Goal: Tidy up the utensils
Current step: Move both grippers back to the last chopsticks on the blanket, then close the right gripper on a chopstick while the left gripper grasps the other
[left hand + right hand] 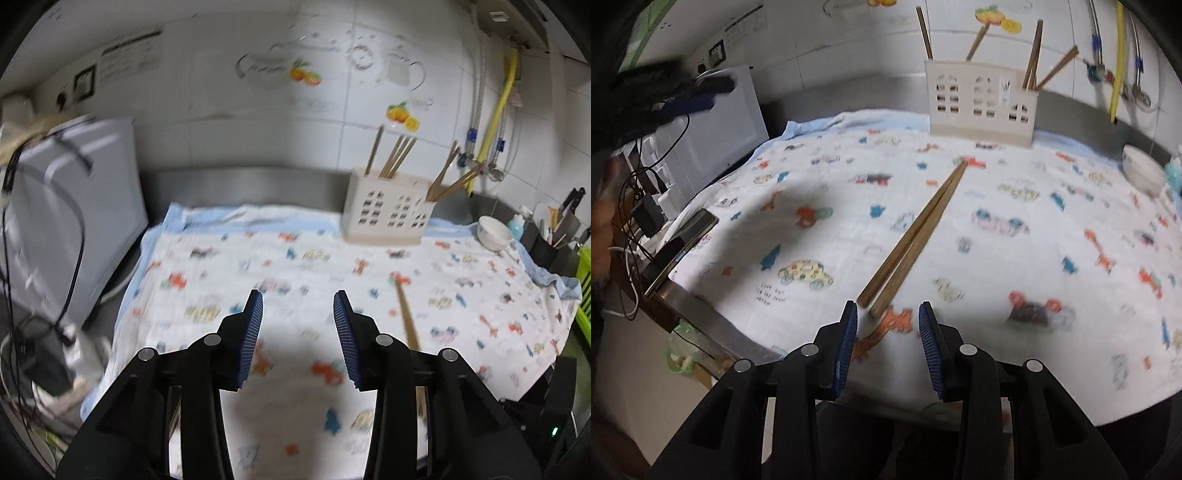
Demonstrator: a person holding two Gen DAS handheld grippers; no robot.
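Note:
A pair of wooden chopsticks (916, 229) lies flat on the printed cloth (997, 277), pointing toward a white utensil holder (982, 103) at the back that holds several chopsticks upright. My right gripper (888, 310) is open and empty, its tips just short of the chopsticks' near ends. My left gripper (298, 299) is open and empty above the cloth (221, 295); the chopsticks (406, 317) lie to its right, partly hidden behind the right finger. The holder (388, 206) stands far right of it.
A white appliance (74, 206) with cables stands at the left. A white bowl (493, 230) and a black knife rack (554, 236) sit at the far right. A phone (683, 240) and a charger lie at the cloth's left edge. The wall is tiled.

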